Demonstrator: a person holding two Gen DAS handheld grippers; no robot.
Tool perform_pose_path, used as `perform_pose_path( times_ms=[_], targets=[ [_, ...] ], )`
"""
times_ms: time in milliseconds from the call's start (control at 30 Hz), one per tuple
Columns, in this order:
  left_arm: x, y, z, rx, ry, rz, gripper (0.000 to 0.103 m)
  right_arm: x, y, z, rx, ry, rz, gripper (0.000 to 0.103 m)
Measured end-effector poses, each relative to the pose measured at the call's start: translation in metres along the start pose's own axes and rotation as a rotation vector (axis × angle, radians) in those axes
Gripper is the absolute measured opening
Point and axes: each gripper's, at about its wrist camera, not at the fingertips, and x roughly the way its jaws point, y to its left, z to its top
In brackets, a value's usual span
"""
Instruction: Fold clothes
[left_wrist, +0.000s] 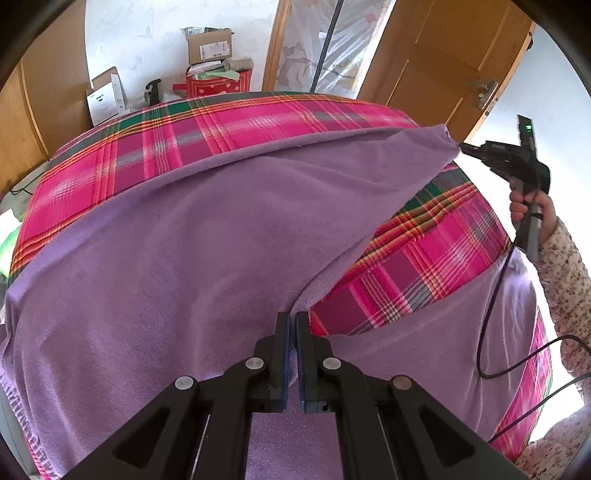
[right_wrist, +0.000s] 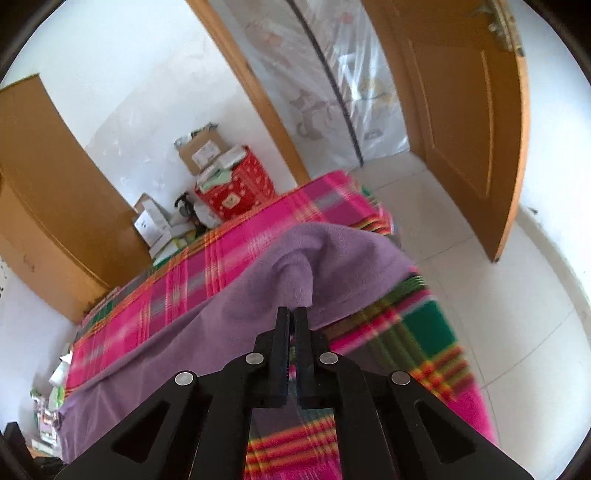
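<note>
A purple fleece garment lies spread over a bed with a pink plaid cover. My left gripper is shut on the garment's hem edge near me. My right gripper is shut on a far corner of the garment and holds it lifted above the bed at the right. In the right wrist view the right gripper pinches a bunched purple fold, and the cloth stretches away to the left over the plaid cover.
Cardboard boxes and a red bag stand against the far wall. An open wooden door is at the right, a wooden cabinet at the left. A black cable hangs from the right gripper.
</note>
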Motion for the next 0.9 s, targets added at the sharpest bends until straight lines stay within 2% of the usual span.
perform_pose_path(
  times_ms=[167,267,400,500,600,633,800,900],
  targets=[
    [0.005,0.001,0.0,-0.001,0.014,-0.001,0.003,-0.016,-0.013,-0.011,0.024,0.013,-0.028,0.001],
    [0.005,0.003,0.001,-0.016,0.013,-0.003,0.003,-0.01,-0.026,-0.013,0.03,0.024,-0.054,0.002],
    [0.006,0.003,0.0,-0.016,0.021,0.001,0.003,0.01,-0.05,-0.011,0.148,0.072,0.016,0.004],
    [0.007,0.002,0.001,-0.016,0.023,0.004,0.004,0.019,-0.052,-0.013,0.189,0.085,0.126,0.007],
    [0.008,0.003,0.002,-0.016,0.028,0.006,0.004,0.024,-0.054,-0.013,0.262,0.08,0.234,0.016],
    [0.008,0.003,0.002,-0.017,0.029,0.006,0.004,0.026,-0.054,-0.012,0.288,0.08,0.254,0.02],
    [0.01,0.004,0.003,-0.02,0.034,0.006,0.004,0.04,-0.048,-0.015,0.353,0.157,0.323,0.021],
    [0.01,0.005,0.003,-0.02,0.036,0.007,0.004,0.043,-0.043,-0.012,0.373,0.138,0.341,0.021]
  ],
)
